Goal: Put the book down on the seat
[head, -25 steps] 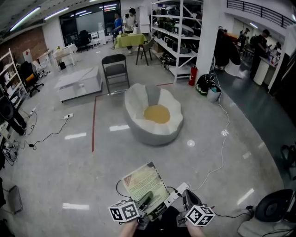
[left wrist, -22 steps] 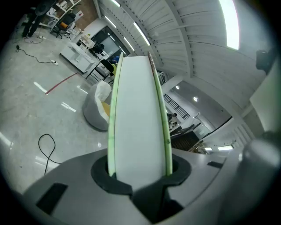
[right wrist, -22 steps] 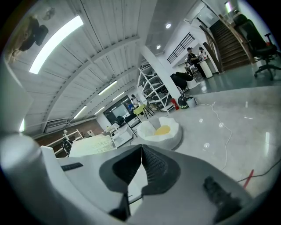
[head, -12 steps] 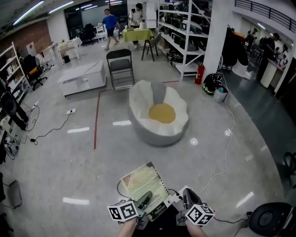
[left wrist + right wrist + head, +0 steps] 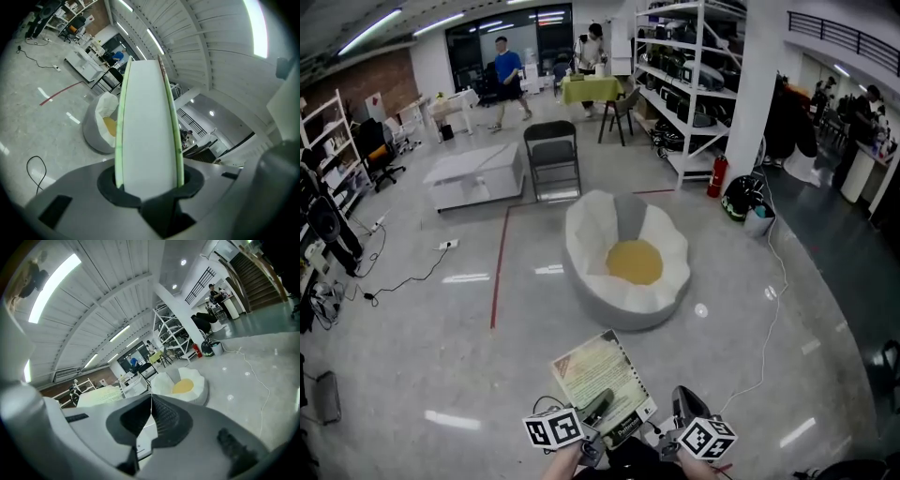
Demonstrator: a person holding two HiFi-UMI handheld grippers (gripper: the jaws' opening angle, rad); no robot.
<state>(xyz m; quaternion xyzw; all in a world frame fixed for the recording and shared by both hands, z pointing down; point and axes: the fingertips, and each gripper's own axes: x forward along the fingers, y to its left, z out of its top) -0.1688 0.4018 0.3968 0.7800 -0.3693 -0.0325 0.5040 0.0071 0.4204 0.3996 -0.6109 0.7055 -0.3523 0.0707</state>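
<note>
The book [image 5: 598, 375] is not yet on the seat: the left tool [image 5: 596, 409] clamps its near edge, holding it above the floor [image 5: 441, 347]. The egg-shaped beanbag seat [image 5: 592, 234] lies well apart, farther ahead. The right tool [image 5: 686, 409] is closed and empty. The carry and the set-down both remain.

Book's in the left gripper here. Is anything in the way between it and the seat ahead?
Nothing visible. The left gripper has the book clamped, and only bare floor lies between it and the seat. The folding chair stands beyond the seat, out of the path.
</note>
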